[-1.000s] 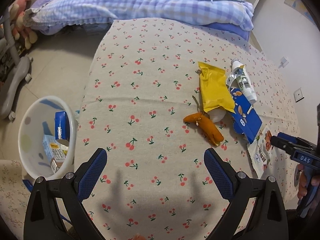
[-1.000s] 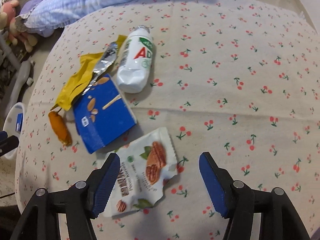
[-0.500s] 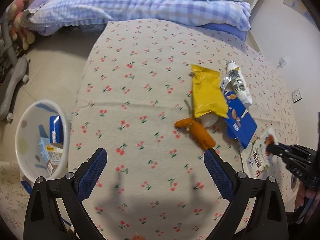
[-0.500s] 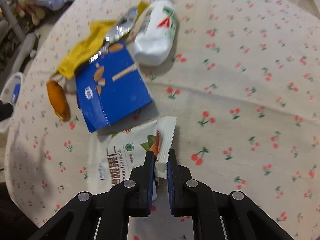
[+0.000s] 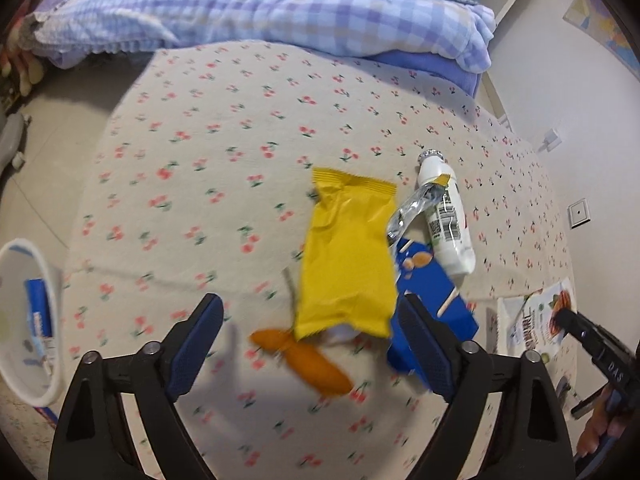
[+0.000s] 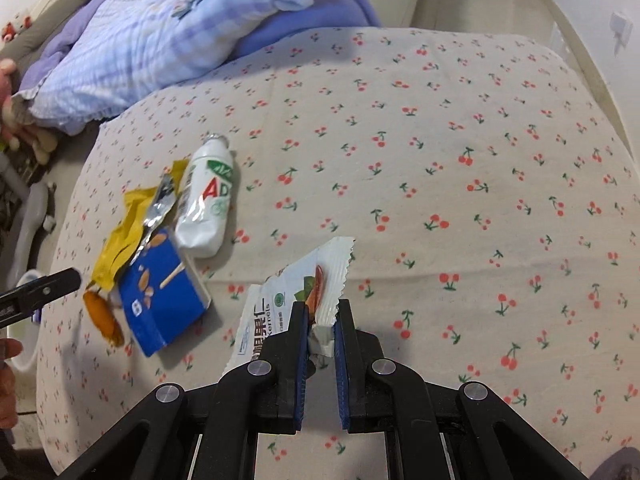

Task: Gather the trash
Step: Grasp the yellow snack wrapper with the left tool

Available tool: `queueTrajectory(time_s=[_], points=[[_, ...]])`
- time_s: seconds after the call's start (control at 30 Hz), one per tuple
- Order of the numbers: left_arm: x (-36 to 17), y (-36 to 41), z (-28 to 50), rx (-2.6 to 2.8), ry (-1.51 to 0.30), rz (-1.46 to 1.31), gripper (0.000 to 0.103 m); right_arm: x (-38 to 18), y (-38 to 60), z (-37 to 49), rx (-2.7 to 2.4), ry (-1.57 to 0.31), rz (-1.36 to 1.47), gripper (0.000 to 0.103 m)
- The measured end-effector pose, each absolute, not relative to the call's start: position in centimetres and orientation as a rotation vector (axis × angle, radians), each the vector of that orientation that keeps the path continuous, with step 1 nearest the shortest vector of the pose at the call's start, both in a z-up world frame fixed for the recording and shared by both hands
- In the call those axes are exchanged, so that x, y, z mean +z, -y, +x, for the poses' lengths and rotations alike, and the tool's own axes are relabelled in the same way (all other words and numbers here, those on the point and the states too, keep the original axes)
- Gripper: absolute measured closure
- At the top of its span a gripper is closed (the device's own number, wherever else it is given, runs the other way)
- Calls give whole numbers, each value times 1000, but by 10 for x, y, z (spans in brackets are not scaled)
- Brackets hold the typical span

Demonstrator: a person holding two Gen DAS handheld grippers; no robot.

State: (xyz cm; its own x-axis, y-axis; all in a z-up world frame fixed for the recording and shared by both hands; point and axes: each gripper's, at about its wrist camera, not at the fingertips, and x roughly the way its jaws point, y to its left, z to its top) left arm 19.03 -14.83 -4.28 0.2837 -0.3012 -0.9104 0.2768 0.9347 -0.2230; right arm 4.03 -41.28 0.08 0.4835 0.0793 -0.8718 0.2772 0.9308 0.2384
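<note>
Right wrist view: the cherry-print table [image 6: 440, 160] carries your remaining trash, the blue box [image 6: 160, 304] and yellow wrapper [image 5: 348, 256], grouped near the bin [image 5: 24, 312] beyond its edge. Your right gripper [image 6: 322, 320] clamps the nut packet [image 6: 304, 292] by one edge, so it hangs clear. Your left gripper [image 5: 310, 332], jaws apart and just narrowing, straddles the orange peel [image 5: 308, 360].

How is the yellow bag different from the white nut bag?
The yellow bag is plain yellow; the white nut bag has pictures and writing. The yellow bag lies flat on the cherry cloth; the nut bag is pinched in the right tongs, its edge lifted. Both are snack wrappers.
</note>
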Motion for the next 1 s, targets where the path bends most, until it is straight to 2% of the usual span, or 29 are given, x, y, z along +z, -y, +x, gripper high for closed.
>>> queueTrajectory(time_s=[0.2, 0.4, 0.43, 0.57, 0.6, 1.0], points=[[-57, 171, 205, -398, -1241, -23, 19, -3, 411, 57, -106, -1081, 371, 93], [-69, 179, 215, -395, -1266, -37, 29, -6, 417, 66, -113, -1087, 386, 93], [-70, 179, 216, -392, -1261, -39, 32, -7, 419, 67, -113, -1089, 390, 93], [-69, 184, 217, -385, -1252, -14, 52, -9, 424, 70, -117, -1095, 410, 93], [-68, 184, 217, -392, -1249, -17, 54, -10, 424, 70, -120, -1096, 413, 93], [-42, 156, 207, -386, -1169, -77, 64, 6, 420, 70, -123, -1054, 447, 93]])
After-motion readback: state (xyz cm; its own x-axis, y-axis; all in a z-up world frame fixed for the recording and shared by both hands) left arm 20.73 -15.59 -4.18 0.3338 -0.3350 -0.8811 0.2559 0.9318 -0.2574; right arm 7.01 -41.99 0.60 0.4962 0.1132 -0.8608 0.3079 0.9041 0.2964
